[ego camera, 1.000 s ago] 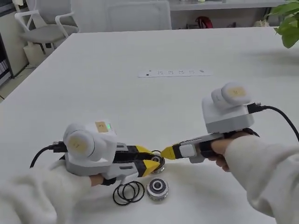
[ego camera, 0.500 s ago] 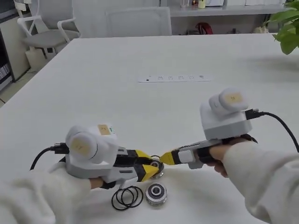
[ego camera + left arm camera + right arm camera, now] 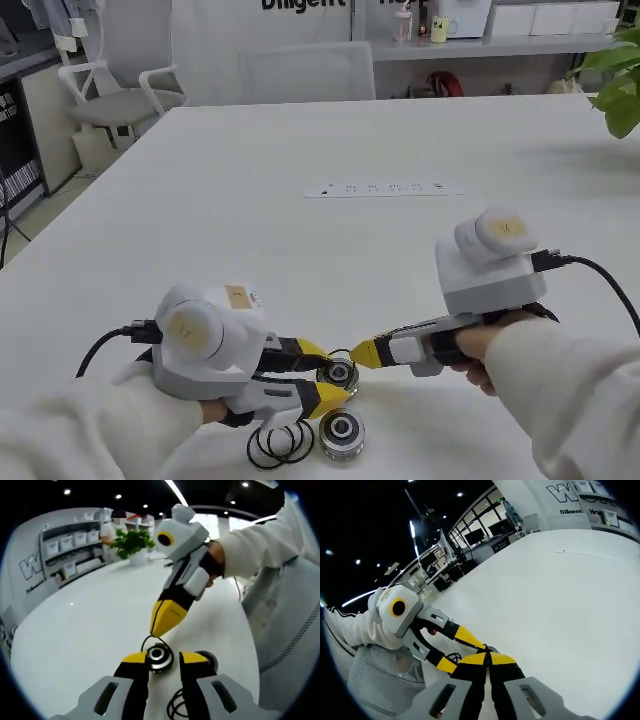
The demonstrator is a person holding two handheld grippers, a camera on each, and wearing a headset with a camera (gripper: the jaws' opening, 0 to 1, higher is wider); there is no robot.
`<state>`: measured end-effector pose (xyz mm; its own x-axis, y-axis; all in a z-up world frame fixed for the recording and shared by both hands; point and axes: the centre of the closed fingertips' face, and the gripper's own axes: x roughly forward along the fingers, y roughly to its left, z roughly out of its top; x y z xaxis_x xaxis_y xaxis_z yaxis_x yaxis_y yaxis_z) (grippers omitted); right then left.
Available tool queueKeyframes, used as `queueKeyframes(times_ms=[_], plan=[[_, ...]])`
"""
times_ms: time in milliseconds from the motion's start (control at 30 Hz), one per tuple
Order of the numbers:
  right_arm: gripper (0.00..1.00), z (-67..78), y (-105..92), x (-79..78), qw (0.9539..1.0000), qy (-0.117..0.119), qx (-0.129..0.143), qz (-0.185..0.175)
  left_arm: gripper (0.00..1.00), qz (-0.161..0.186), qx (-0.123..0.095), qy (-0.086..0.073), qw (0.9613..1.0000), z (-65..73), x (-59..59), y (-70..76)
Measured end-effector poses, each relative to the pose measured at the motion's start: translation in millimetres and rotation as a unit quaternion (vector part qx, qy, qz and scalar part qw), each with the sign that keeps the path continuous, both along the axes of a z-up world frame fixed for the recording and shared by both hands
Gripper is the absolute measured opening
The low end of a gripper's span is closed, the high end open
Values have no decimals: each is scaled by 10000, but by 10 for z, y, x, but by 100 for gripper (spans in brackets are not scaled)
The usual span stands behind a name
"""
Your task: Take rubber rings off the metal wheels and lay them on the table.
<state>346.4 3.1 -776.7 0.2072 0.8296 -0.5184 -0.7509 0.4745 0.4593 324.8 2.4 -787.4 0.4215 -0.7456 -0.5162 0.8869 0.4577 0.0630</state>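
Note:
My left gripper (image 3: 322, 376) is shut on a small metal wheel (image 3: 341, 373) and holds it just above the white table (image 3: 300, 240). The wheel (image 3: 159, 656) sits between the yellow jaws in the left gripper view. My right gripper (image 3: 358, 353) comes in from the right. Its shut tips pinch the thin black rubber ring (image 3: 149, 641) at the wheel's edge. A second metal wheel (image 3: 341, 434) lies on the table near me, with several loose rubber rings (image 3: 280, 441) beside it. In the right gripper view the right gripper (image 3: 490, 658) is shut, facing the left gripper (image 3: 400, 611).
A white power strip (image 3: 383, 189) lies mid-table. A plant (image 3: 618, 85) stands at the far right corner. Chairs (image 3: 120, 95) stand beyond the far edge. A black cable (image 3: 600, 270) trails from the right gripper.
The head camera has tilted up, so the scene sits lower. Both grippers stay joined at the held wheel; the right tips stay at the ring.

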Motion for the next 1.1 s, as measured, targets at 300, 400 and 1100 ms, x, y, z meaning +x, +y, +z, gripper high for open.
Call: queueKeyframes(times_ms=[300, 400, 1100], plan=[[0, 78, -42, 56, 9999, -113, 59, -101, 32, 34, -10, -55, 10000, 92, 27, 11], [0, 114, -73, 90, 9997, -127, 122, -179, 34, 99, -66, -75, 9999, 140, 51, 30], [0, 343, -113, 185, 9979, -307, 411, -396, 79, 221, -202, -317, 9991, 541, 40, 107]])
